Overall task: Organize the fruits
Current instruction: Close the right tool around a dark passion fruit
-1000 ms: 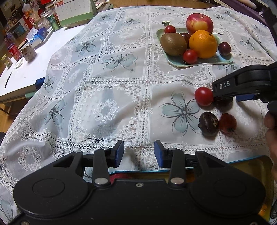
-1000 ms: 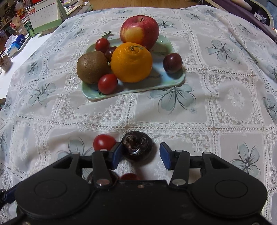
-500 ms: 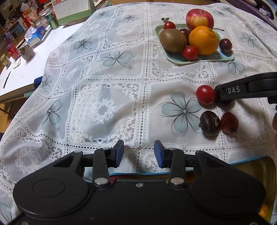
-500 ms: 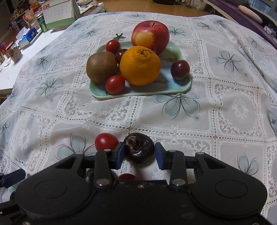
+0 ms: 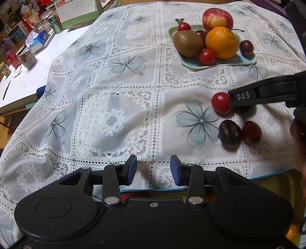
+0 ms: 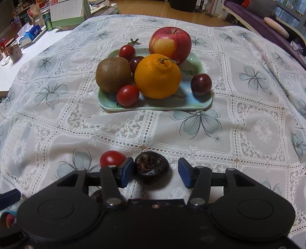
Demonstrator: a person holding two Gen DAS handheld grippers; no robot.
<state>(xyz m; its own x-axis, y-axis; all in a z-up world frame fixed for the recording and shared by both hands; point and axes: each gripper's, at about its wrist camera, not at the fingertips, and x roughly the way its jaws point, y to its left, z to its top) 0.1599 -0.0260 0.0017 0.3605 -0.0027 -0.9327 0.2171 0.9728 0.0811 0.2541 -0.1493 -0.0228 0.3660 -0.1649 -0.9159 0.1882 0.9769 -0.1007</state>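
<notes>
A pale green plate holds an apple, an orange, a kiwi, cherry tomatoes and dark plums. My right gripper is open around a dark wrinkled fruit on the cloth; the left pad touches it, the right pad stands apart. A red tomato lies just left of it. In the left wrist view another dark fruit and a reddish fruit lie nearby. My left gripper is open and empty above the cloth.
A white lace tablecloth with blue flowers covers the table. A yellow tray with a blue rim lies under the left gripper. A white side table with boxes, cans and a calendar stands at the left.
My right gripper closed on the dark fruit half a second ago and has now opened again, with the fruit still between the pads. The left gripper has hardly moved.
</notes>
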